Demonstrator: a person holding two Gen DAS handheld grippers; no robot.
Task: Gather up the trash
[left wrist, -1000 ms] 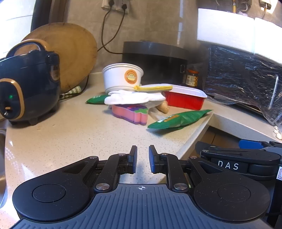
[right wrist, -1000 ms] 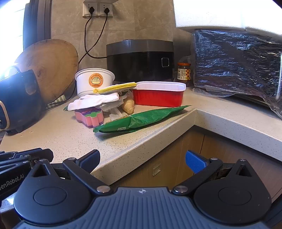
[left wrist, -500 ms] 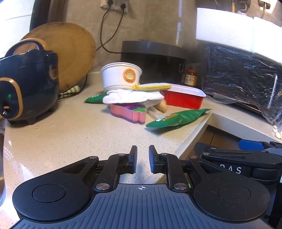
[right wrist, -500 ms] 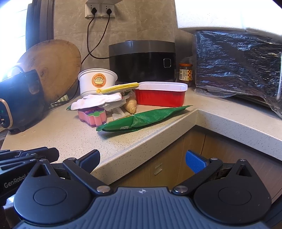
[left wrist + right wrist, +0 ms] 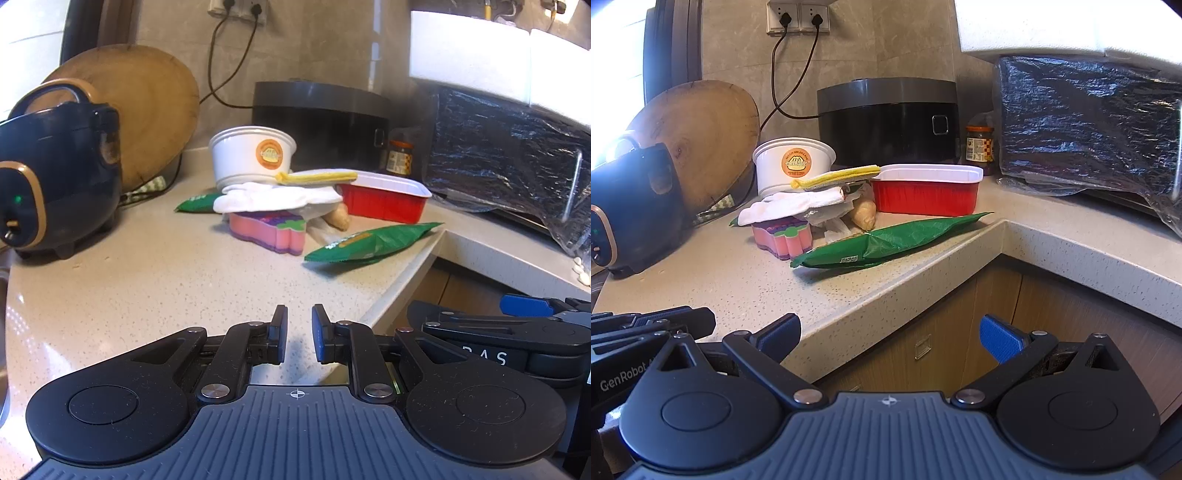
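Observation:
A pile of trash sits on the counter corner: a green snack wrapper nearest the edge, a white paper bowl, a red foil tray, a white crumpled tissue over a pink sponge, and a second green wrapper behind. My left gripper hovers low over the counter, nearly shut and empty, well short of the pile. My right gripper is open and empty, in front of the counter edge.
A dark blue rice cooker stands at left before a round wooden board. A black cooker, a jar and a plastic-covered appliance line the back and right. Cabinet doors lie below the counter edge.
Both views have shifted slightly, so the pile sits a little further right in the right wrist view. The jaws have not changed.

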